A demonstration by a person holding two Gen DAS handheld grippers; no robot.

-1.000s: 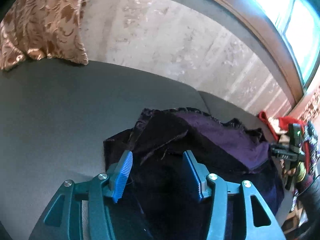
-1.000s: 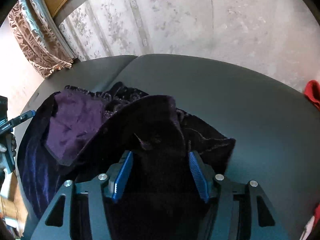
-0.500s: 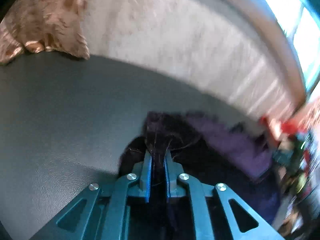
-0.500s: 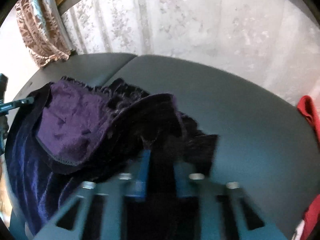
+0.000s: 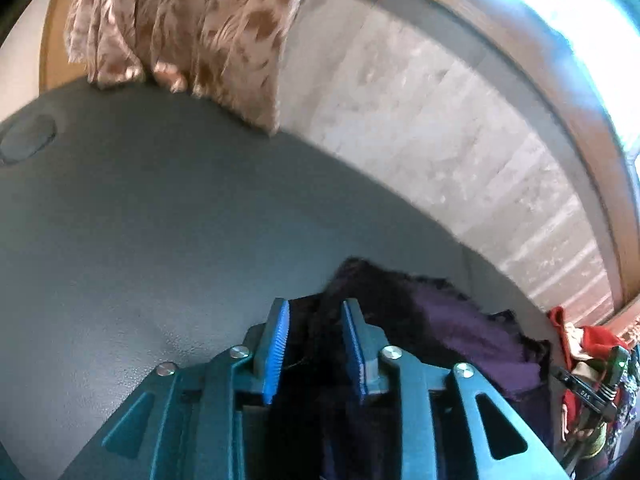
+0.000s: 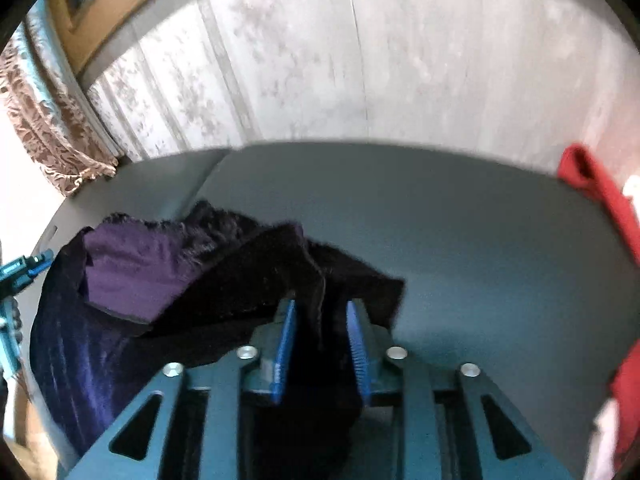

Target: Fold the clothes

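Note:
A dark purple velvet garment point(image 5: 460, 328) lies crumpled on a grey padded surface point(image 5: 160, 220), with a lighter purple side point(image 6: 132, 264) turned up. My left gripper point(image 5: 316, 308) stands over the garment's left edge. Its jaws are opening, and a ridge of dark fabric rises between the blue pads point(image 5: 276, 344). My right gripper point(image 6: 320, 306) is at the garment's right edge. Its jaws are opening too, with a pinched fold of the dark cloth standing between them. On neither gripper do the pads look pressed on the cloth.
A red cloth point(image 6: 592, 184) lies at the right end of the grey surface point(image 6: 480, 240). It also shows at the far right of the left wrist view, red cloth point(image 5: 592, 336). A patterned brown curtain point(image 5: 192, 28) hangs at the back left, against a pale wall point(image 6: 400, 60).
Both grippers closed on folds of the dark fabric half a second ago and now stand partly apart again. Both views have risen, and the left view has rolled and shifted left.

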